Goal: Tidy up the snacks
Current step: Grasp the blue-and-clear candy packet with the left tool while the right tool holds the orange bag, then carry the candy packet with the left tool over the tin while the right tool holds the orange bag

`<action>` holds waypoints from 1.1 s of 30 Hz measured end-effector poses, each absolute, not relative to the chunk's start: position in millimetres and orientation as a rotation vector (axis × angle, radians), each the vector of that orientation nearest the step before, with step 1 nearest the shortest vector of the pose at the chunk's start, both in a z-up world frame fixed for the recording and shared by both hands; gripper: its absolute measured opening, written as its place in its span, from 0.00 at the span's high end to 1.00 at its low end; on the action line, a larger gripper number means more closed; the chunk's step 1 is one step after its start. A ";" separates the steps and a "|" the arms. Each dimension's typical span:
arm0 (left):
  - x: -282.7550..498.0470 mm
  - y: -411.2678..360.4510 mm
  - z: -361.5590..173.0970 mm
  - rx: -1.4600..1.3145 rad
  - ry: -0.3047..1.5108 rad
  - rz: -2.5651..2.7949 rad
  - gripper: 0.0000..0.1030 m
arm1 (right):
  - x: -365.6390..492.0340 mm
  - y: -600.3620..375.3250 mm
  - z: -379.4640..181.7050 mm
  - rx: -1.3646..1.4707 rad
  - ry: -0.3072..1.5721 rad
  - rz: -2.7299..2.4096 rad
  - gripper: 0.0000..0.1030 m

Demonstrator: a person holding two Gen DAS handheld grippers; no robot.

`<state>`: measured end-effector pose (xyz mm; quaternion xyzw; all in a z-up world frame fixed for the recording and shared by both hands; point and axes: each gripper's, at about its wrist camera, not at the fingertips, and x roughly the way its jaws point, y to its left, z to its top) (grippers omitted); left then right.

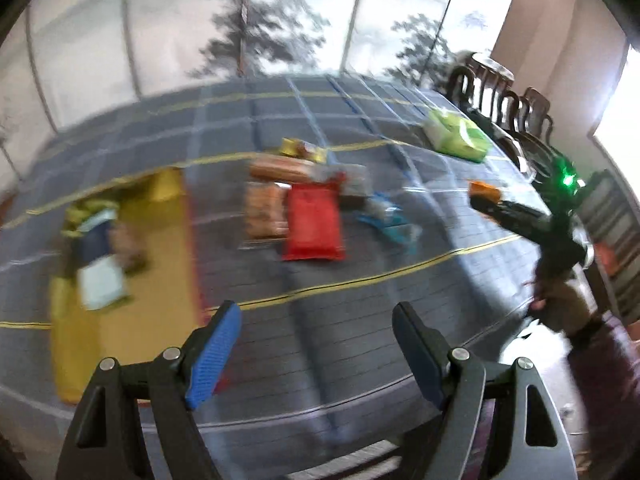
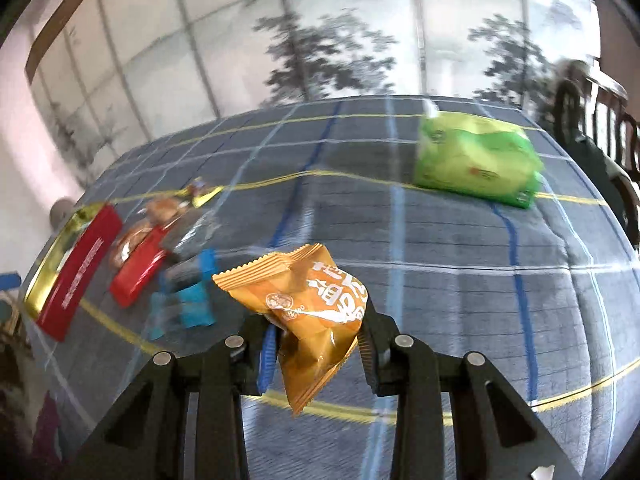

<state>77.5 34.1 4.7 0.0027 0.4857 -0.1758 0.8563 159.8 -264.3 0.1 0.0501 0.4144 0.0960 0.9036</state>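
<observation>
In the left wrist view, a table [image 1: 360,320] under grey-blue checked cloth filled mid-frame, a panelled tree-print wall behind. A gold rectangular tray [image 1: 152,280] lay left. The left tool [image 1: 316,344] hovered low, spread wide, holding nothing.

In the right wrist view, the right tool [image 2: 316,344] clamped a crinkled orange foil snack packet [image 2: 316,320] at lower centre, above the cloth.

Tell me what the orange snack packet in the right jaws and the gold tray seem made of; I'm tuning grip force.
Orange snack packet: thin glossy plastic film, judging by crinkles, highlights and zigzag crimped ends. Gold tray: probably metal or foil-faced card; its rim shines in the right wrist view, though blur leaves this open.
</observation>
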 end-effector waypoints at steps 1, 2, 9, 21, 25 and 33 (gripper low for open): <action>86.6 22.1 2.3 -0.017 1.044 -0.390 0.22 | 161.5 -267.5 -1.6 0.118 0.847 0.190 0.69; 93.6 13.0 0.0 -0.028 1.059 -0.403 0.22 | 163.8 -268.3 -2.8 0.133 0.837 0.184 0.69; 144.4 -43.7 -33.3 -0.082 1.180 -0.430 0.22 | 167.3 -282.2 -11.5 0.218 0.796 0.186 0.68; 193.5 -83.0 -74.7 -0.150 1.309 -0.373 0.22 | 167.6 -289.1 -10.4 0.294 0.758 0.274 0.67; 194.0 -90.6 -80.3 -0.127 1.312 -0.349 0.25 | 166.3 -289.5 -10.1 0.313 0.750 0.286 0.67; 182.5 -104.1 -80.1 -0.051 1.314 -0.341 0.74 | 167.6 -289.0 -10.9 0.309 0.759 0.272 0.67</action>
